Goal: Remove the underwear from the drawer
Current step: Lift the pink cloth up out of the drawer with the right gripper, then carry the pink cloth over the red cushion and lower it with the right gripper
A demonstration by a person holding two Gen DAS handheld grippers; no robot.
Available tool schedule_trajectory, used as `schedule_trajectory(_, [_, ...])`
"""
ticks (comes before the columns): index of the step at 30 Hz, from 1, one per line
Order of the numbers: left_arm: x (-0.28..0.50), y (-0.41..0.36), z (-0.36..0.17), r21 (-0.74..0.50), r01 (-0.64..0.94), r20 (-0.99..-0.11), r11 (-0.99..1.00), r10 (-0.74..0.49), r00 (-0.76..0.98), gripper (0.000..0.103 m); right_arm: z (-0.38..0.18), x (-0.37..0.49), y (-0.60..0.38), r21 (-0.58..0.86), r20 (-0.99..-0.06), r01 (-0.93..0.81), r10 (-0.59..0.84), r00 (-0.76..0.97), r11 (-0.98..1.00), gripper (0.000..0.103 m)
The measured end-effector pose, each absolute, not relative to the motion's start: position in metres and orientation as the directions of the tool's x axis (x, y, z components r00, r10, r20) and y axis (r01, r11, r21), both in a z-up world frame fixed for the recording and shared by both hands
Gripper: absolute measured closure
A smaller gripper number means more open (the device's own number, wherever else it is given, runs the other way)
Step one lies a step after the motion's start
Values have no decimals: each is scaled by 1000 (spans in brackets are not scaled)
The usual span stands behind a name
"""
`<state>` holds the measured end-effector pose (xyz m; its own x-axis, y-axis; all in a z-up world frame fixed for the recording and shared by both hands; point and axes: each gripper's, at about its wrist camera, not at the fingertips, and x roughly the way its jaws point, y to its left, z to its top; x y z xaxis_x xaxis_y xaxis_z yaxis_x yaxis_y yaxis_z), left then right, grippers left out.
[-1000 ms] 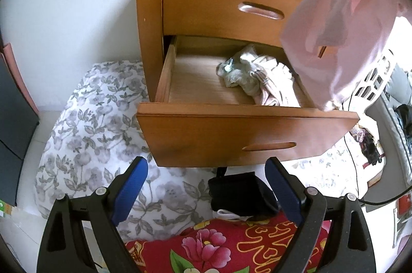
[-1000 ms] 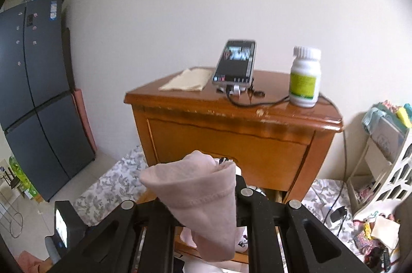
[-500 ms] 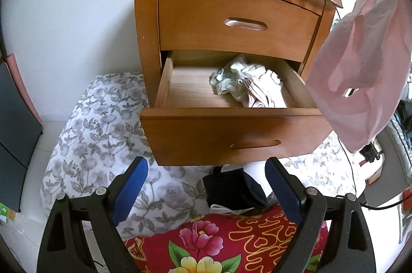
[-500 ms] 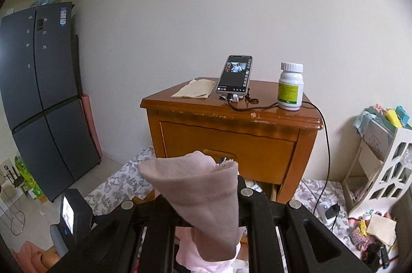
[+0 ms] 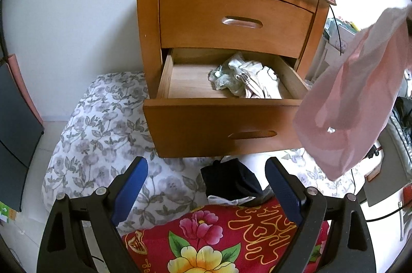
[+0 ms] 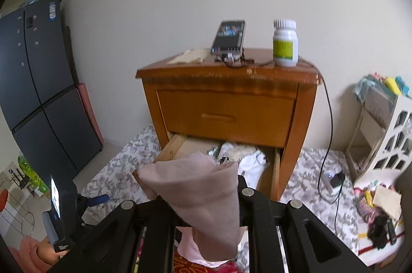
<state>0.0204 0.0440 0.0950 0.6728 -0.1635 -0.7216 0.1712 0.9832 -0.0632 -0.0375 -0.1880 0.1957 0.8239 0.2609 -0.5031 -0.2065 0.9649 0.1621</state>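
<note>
Pink underwear is pinched in the right gripper, bunched over its tips and hanging down clear of the drawer, to its right in the left view. The hold looks to be on a thin fold only, so a jerk could let the cloth slip to the floor (more clothes remain in the drawer's far right). The left gripper is spread wide, empty, near the drawer front.

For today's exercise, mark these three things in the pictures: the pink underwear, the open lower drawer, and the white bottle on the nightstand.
pink underwear (image 5: 355, 103): left wrist view, middle of the hanging cloth.
open lower drawer (image 5: 219, 128): left wrist view, its front panel.
white bottle (image 6: 285, 47): right wrist view, its yellow-green label.
</note>
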Motion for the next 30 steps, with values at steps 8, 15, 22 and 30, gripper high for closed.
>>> schedule_trajectory(8, [18, 48, 91, -70, 162, -727, 984, -162, 668, 10, 159, -21, -185, 172, -598, -173, 242, 764, 970, 87])
schedule_trajectory(15, [20, 49, 87, -76, 157, -734, 985, -161, 660, 10, 137, -13, -186, 177, -649, -149, 229, 726, 973, 87])
schedule_trajectory(22, [20, 51, 86, -79, 151, -736, 985, -160, 657, 10, 111, 1, -183, 155, -707, -118, 194, 680, 981, 87])
schedule_trajectory(30, [23, 55, 79, -88, 138, -746, 986, -158, 647, 10, 65, 27, -167, 190, -779, -117, 222, 586, 975, 86])
